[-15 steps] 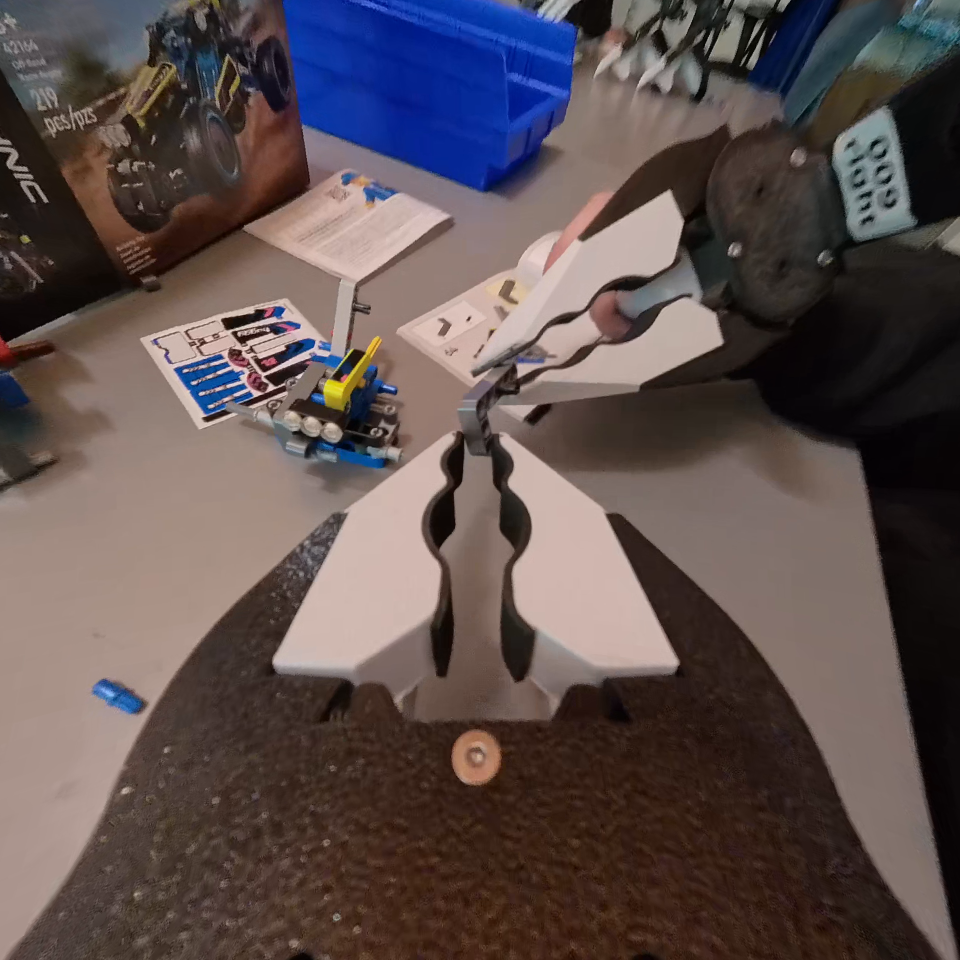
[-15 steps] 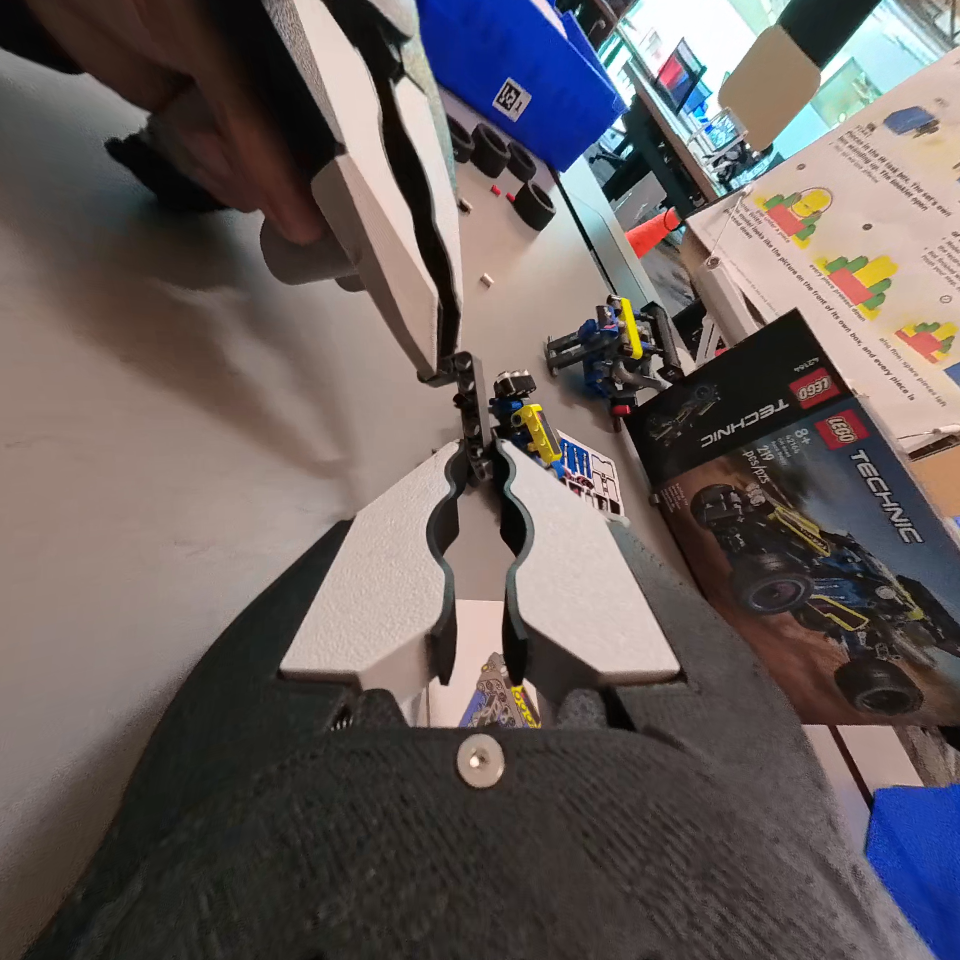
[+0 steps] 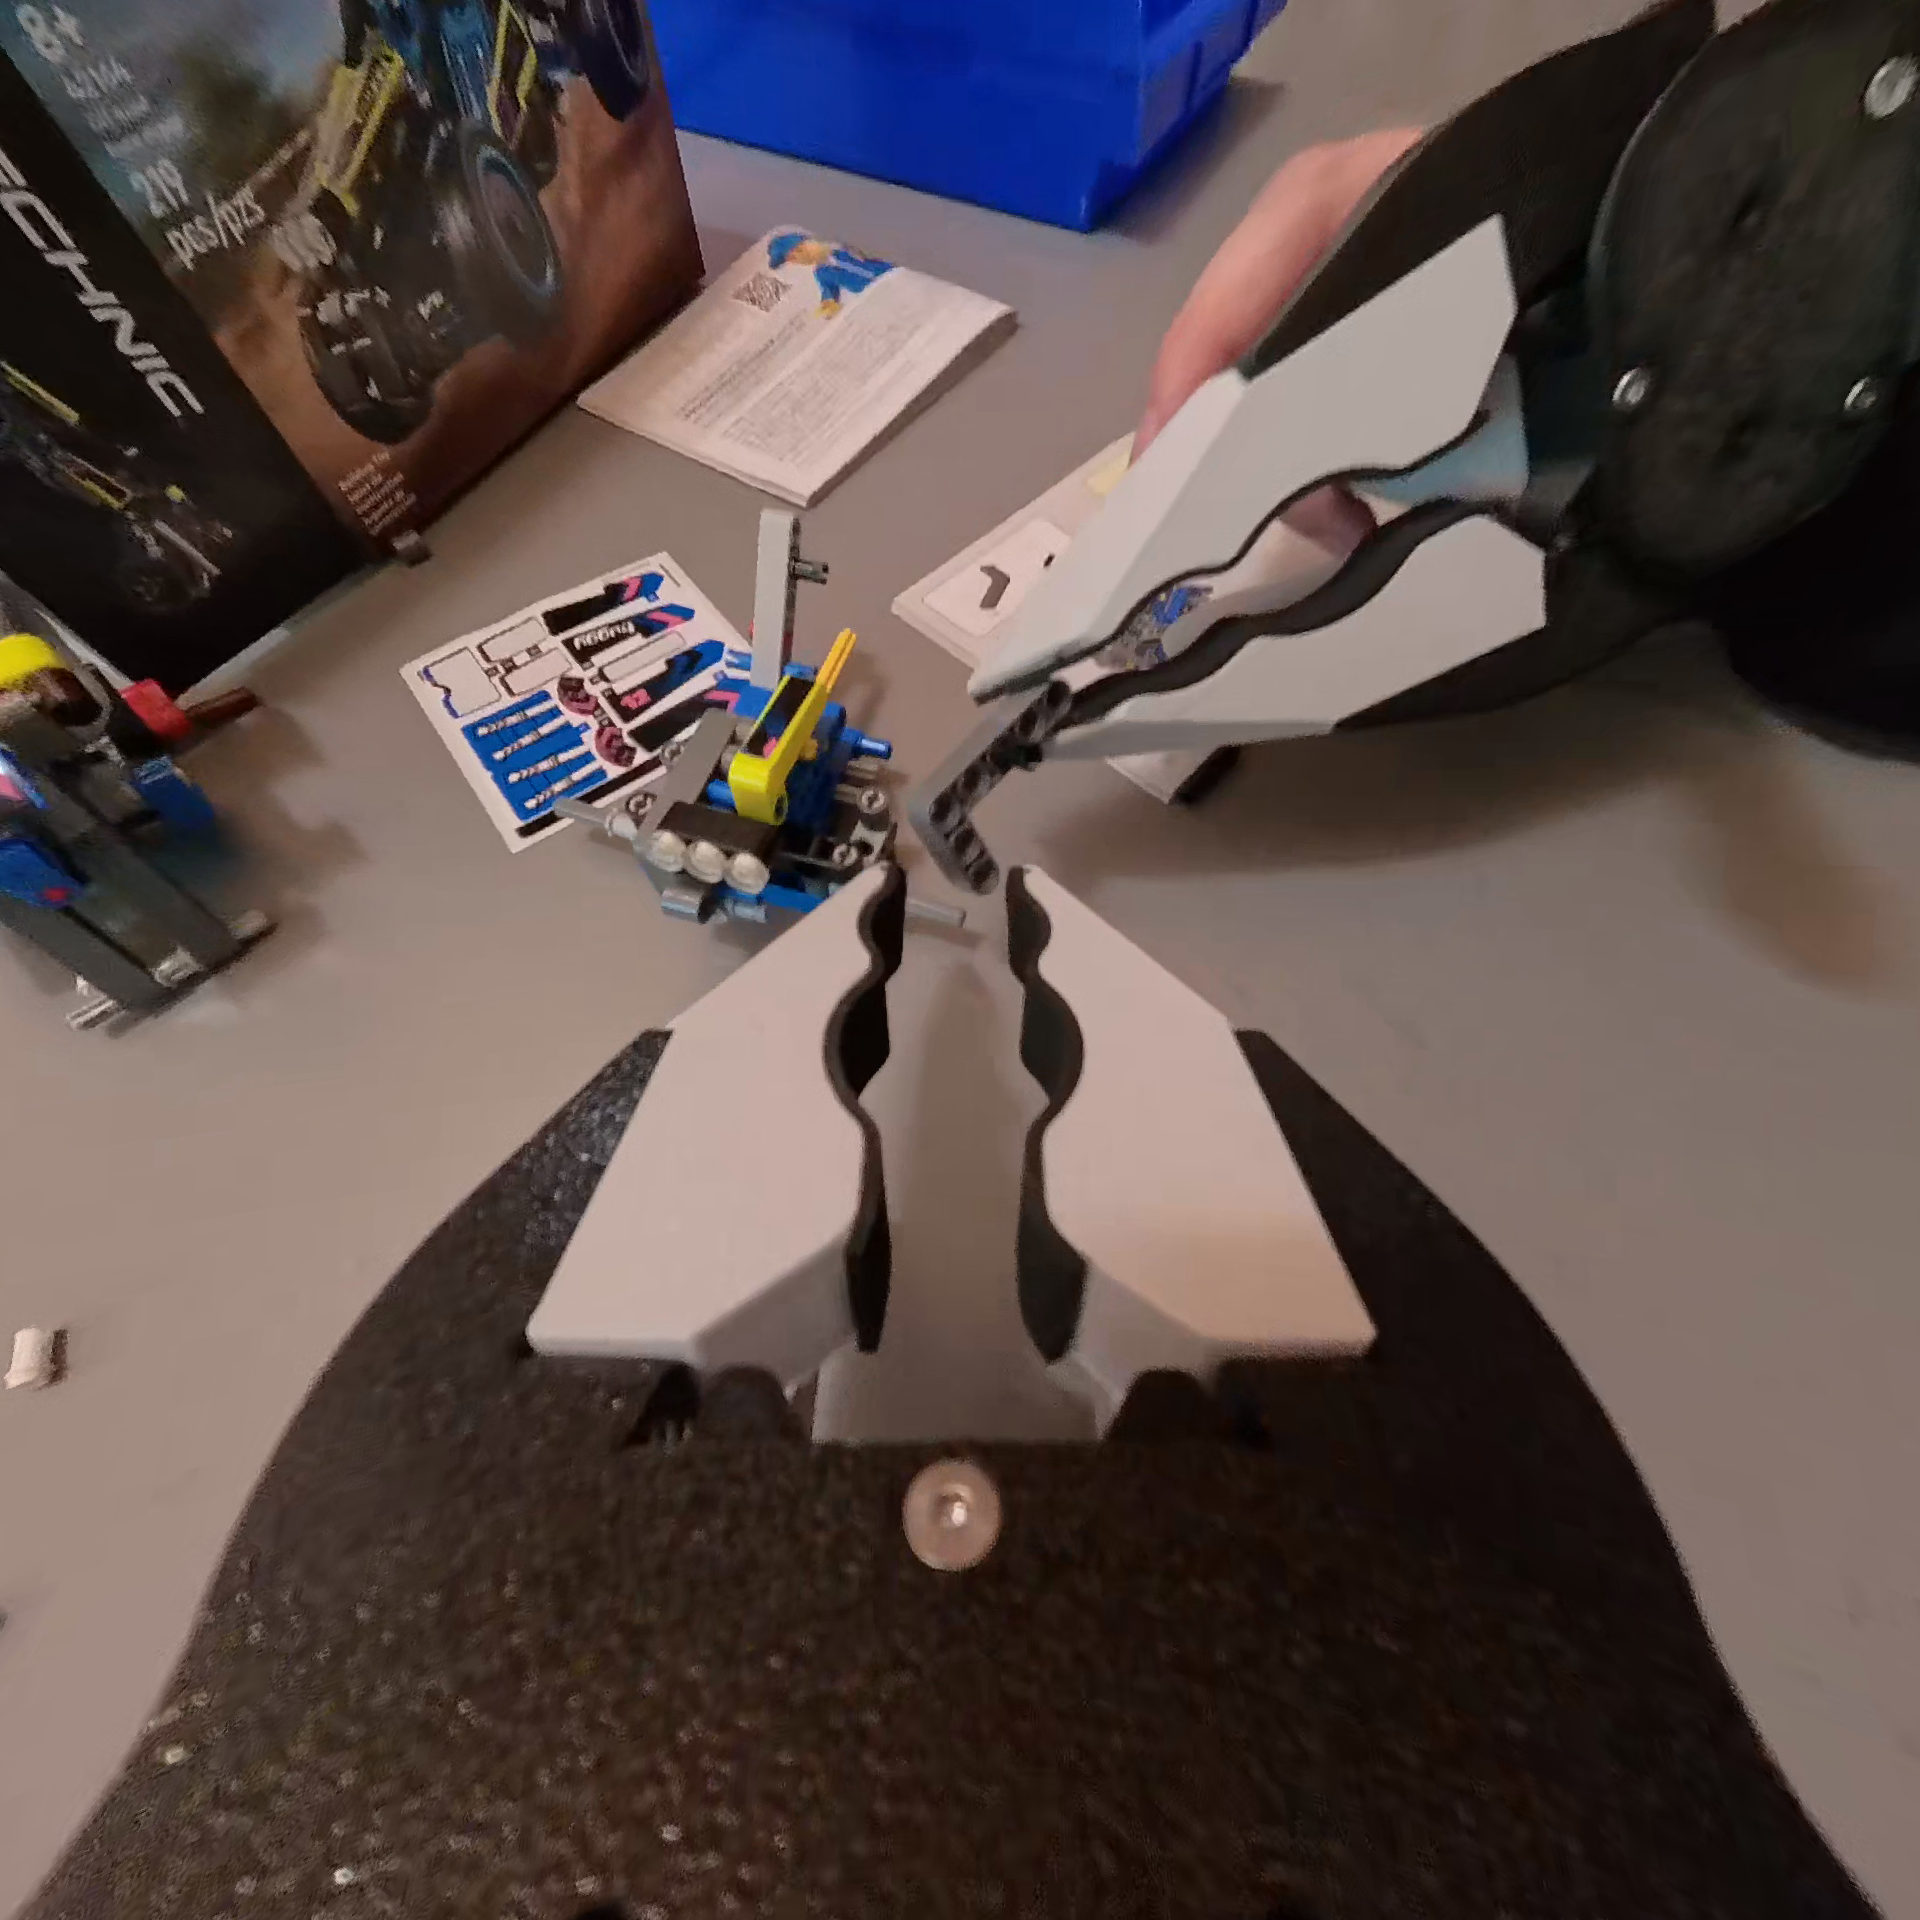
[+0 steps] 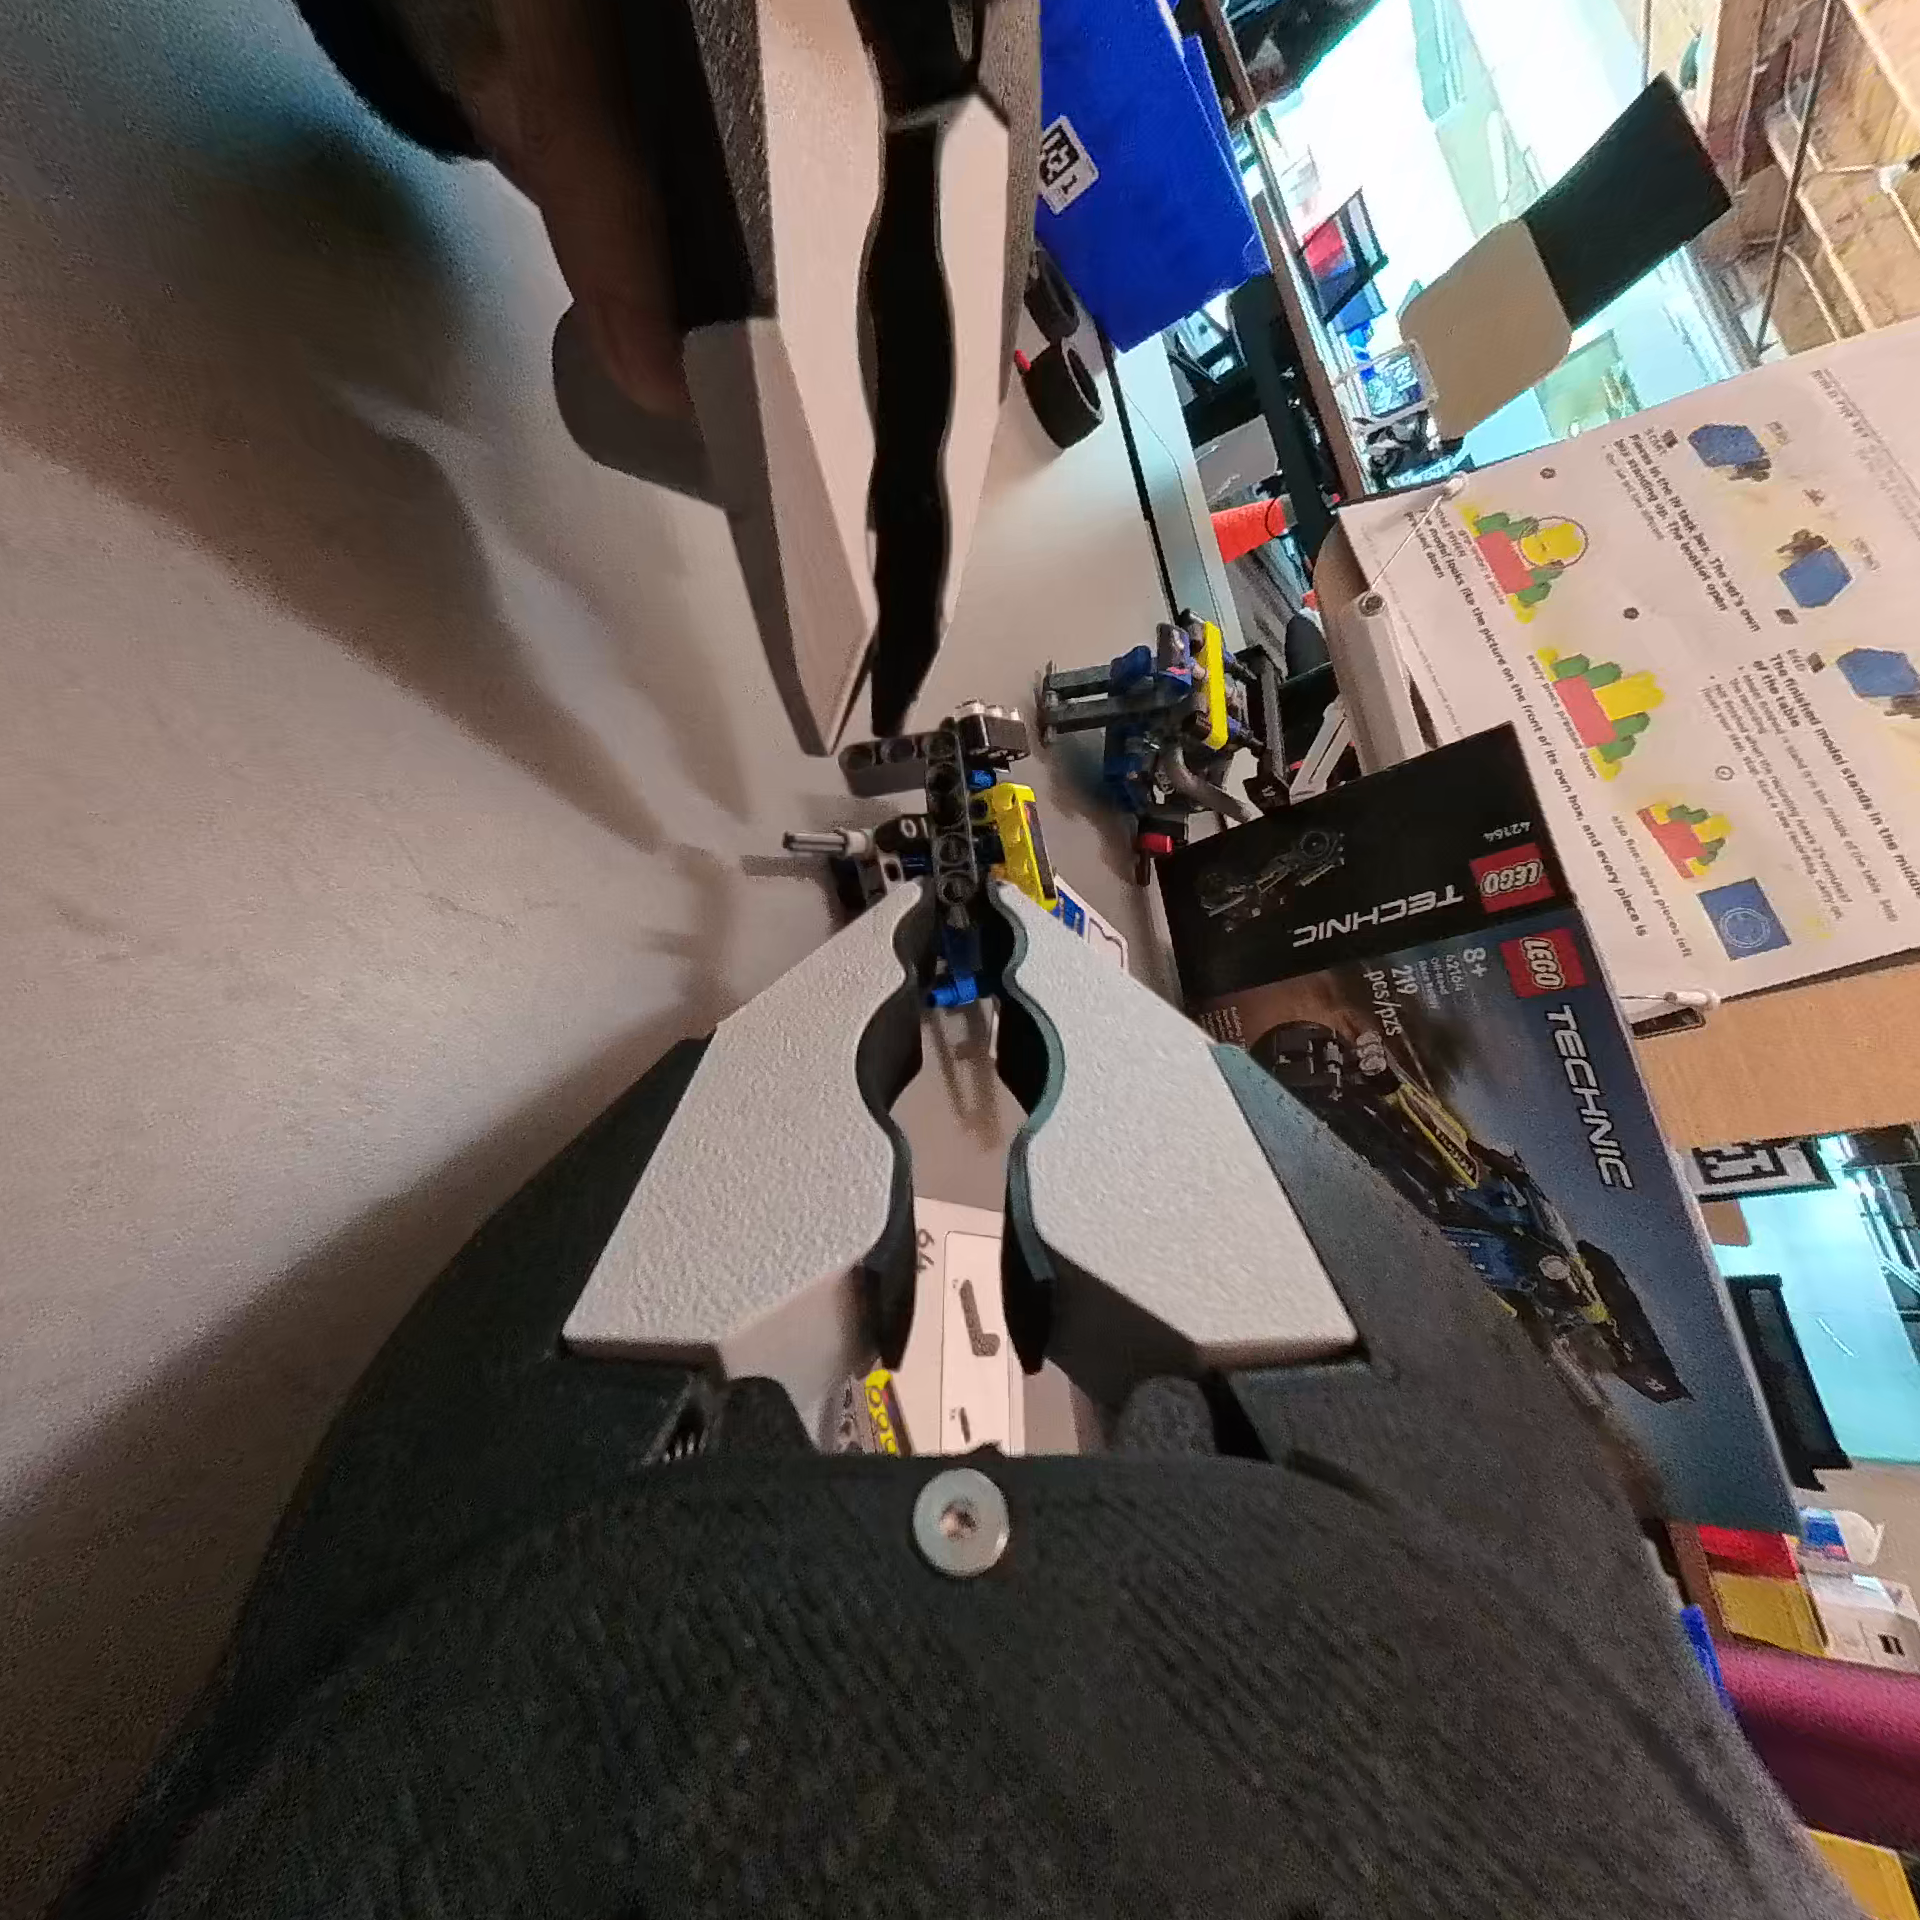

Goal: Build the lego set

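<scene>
1. The left gripper (image 3: pixel 951 883), spread now, is no longer pinching the grey L-beam (image 3: pixel 971 795).
2. The right gripper (image 3: pixel 1023 707), upper right, is pinching it alone at frame centre, beside the blue sub-assembly (image 3: pixel 764 816).
3. Handover complete.

Finished in grey with black wavy pads: left gripper (image 3: pixel 951 894). Moulded dark grey: beam (image 3: pixel 977 795). Coloured blue, yellow and black: assembly (image 3: pixel 764 805). Printed blue, pink and black: sticker sheet (image 3: pixel 551 691).
</scene>
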Available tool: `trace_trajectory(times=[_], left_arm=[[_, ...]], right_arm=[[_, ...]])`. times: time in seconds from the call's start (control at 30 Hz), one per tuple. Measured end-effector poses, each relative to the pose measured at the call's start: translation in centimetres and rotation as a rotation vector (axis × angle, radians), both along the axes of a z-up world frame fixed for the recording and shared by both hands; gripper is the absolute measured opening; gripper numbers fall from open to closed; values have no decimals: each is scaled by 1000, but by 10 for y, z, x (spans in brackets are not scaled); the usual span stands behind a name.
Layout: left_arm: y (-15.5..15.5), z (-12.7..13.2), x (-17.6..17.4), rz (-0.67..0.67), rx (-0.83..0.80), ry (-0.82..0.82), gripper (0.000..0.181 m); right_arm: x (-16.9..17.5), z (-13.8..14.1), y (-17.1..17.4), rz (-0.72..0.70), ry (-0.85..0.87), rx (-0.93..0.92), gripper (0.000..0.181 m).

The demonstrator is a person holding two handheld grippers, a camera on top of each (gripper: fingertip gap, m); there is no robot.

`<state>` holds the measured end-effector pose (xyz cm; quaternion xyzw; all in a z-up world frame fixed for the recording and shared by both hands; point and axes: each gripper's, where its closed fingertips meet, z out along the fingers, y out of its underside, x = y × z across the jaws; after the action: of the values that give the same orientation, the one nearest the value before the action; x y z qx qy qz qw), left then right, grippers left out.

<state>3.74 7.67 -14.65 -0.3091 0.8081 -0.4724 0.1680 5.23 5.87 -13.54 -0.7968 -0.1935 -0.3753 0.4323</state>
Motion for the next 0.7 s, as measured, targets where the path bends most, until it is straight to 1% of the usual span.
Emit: trace_trajectory(times=[0.07,0.17,0.23,0.3,0.4,0.47,0.63,0.7], left_arm=[[-4,1,2,29,6,-10,15],[-1,-2,9,119,64,-40,11],[0,-1,13,177,69,-59,9],[2,-3,17,224,75,-69,8],[6,1,22,298,59,-105,7],[11,1,24,335,84,-126,6],[14,-5,25,364,130,-109,6],[15,-7,25,382,130,-92,6]], right_arm=[[-2,0,2,15,18,10,6],[0,0,5,13,35,16,5],[4,0,5,5,25,12,6],[8,-4,4,-7,50,-2,5],[10,-5,5,-7,133,30,6],[8,-6,4,7,223,52,11],[15,-2,0,10,345,52,17],[9,-2,4,43,375,43,18]])
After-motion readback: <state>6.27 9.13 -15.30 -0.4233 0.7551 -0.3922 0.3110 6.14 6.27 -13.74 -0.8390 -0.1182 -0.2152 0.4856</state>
